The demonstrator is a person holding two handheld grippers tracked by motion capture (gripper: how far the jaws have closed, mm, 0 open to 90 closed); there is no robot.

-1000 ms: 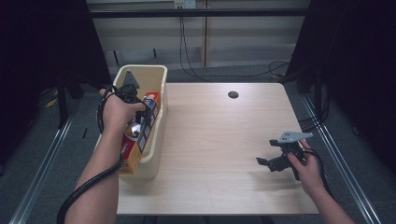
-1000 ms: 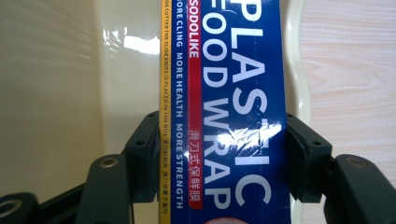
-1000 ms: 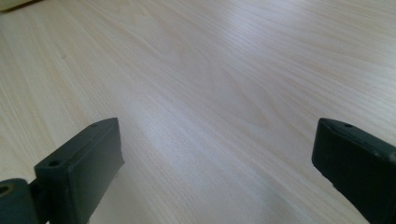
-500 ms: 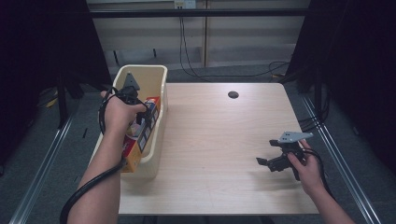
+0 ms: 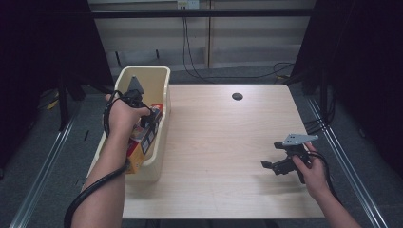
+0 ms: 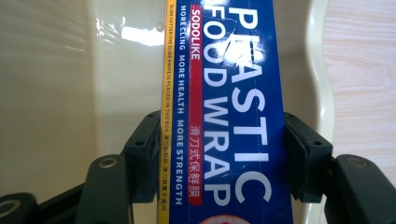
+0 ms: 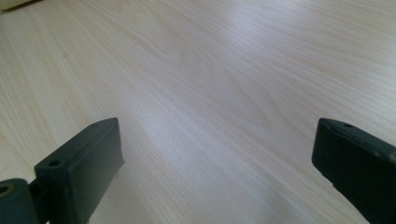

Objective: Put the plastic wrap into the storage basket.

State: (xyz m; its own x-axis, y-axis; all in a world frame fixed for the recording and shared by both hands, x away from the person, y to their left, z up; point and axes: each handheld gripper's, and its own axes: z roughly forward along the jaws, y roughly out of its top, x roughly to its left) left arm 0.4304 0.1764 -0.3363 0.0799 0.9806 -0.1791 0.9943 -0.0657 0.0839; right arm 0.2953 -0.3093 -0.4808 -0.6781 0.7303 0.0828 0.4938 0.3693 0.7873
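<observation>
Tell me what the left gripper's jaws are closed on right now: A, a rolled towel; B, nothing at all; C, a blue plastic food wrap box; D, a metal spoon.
C: in the left gripper view the left gripper has its jaws pressed on both sides of the blue plastic food wrap box, over the cream bin.

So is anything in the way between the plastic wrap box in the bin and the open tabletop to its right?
Only the cream plastic bin itself: its right wall stands between the blue plastic food wrap box, clamped in the left hand-held gripper, and the light wooden table. Beyond it, nothing visible lies nearby on the table.
</observation>
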